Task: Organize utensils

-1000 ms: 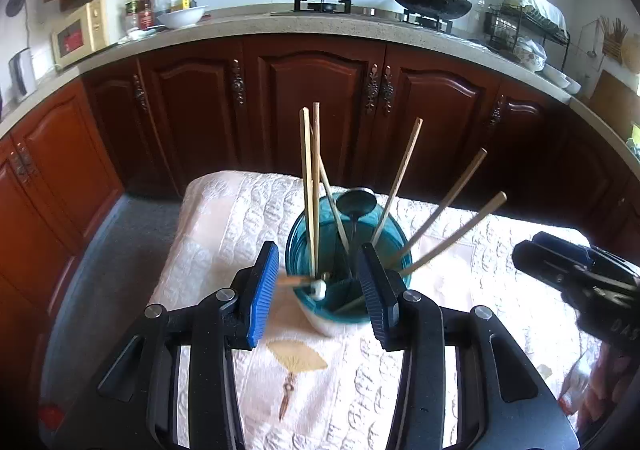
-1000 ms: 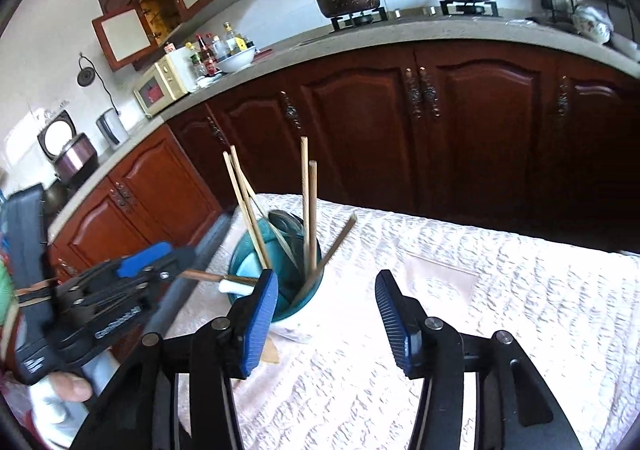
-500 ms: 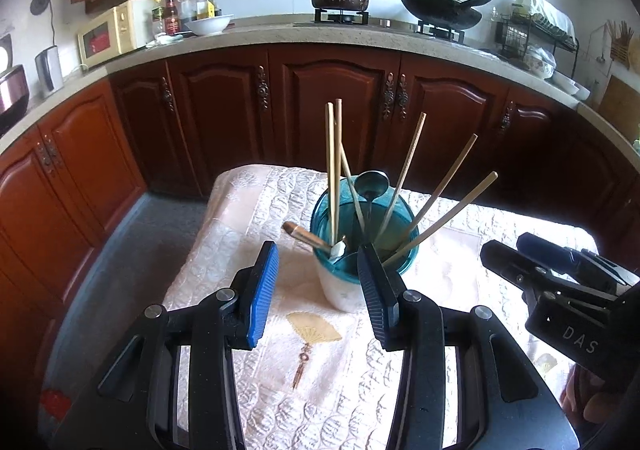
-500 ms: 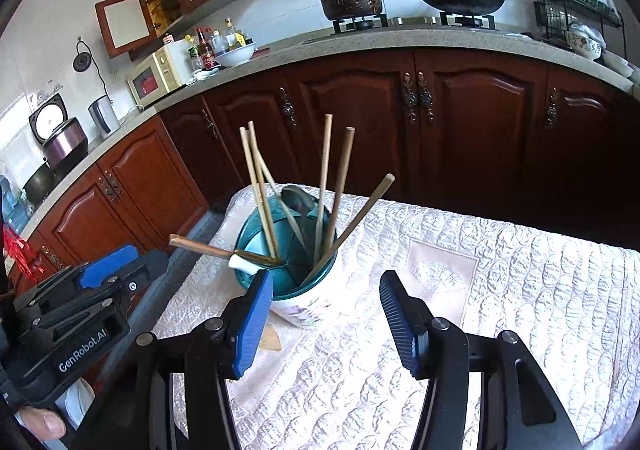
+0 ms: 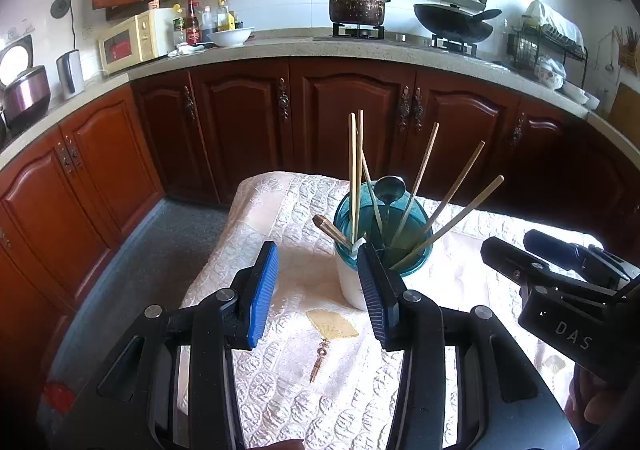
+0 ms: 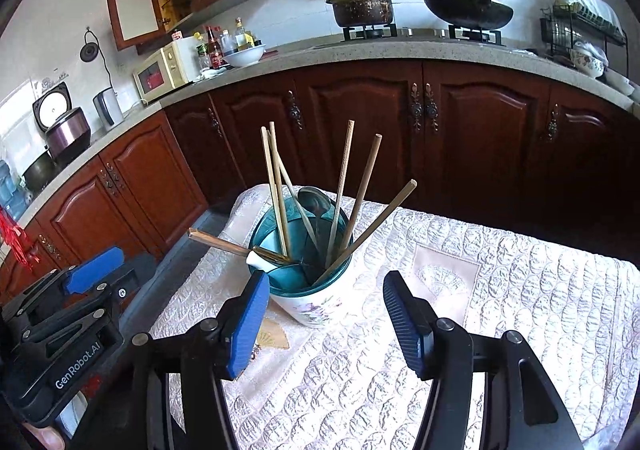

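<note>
A: You've drawn both grippers back from the holder [image 6: 310, 270]; left gripper [image 5: 318, 290] and right gripper [image 6: 324, 324] both gape, empty.

B: So the chopsticks [image 6: 340, 185] and spoon [image 6: 316, 199] look stowed on the quilted cloth [image 6: 500, 290]?

A: Nearly. One brown-handled utensil [image 6: 224, 244] leans out leftward over the rim; your left gripper could snag it.

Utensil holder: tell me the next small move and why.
Probably ease the left gripper back toward the brown-handled utensil and tip it upright. It lies nearly flat across the utensil holder rim, handle jutting out, while the chopsticks stand inside. Both grippers are open and empty.
</note>
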The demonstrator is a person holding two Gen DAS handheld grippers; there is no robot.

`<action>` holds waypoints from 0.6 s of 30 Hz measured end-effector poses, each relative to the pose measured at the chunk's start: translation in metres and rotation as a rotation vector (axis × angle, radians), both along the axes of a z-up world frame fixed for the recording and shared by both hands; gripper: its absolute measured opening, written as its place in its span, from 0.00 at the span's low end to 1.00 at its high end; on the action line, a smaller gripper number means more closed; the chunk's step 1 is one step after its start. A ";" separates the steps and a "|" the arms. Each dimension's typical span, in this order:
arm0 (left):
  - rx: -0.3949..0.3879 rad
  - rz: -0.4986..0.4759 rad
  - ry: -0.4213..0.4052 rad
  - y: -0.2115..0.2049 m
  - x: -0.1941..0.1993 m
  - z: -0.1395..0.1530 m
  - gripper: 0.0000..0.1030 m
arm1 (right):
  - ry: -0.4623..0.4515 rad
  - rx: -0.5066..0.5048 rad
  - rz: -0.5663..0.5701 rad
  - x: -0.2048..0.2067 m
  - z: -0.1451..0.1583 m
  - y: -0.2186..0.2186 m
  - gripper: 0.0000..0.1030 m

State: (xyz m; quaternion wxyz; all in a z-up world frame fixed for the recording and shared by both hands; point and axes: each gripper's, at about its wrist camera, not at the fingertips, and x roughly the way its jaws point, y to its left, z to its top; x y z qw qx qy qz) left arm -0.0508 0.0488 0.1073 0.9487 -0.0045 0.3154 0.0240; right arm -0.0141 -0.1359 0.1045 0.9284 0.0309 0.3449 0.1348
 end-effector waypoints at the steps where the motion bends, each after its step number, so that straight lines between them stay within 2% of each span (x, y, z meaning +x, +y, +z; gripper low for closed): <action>1: 0.002 0.003 0.000 0.000 0.000 0.000 0.39 | -0.001 -0.004 -0.002 0.000 0.000 0.001 0.56; 18: 0.021 0.015 -0.024 -0.002 -0.006 0.002 0.39 | -0.007 -0.024 -0.004 0.001 -0.001 0.003 0.56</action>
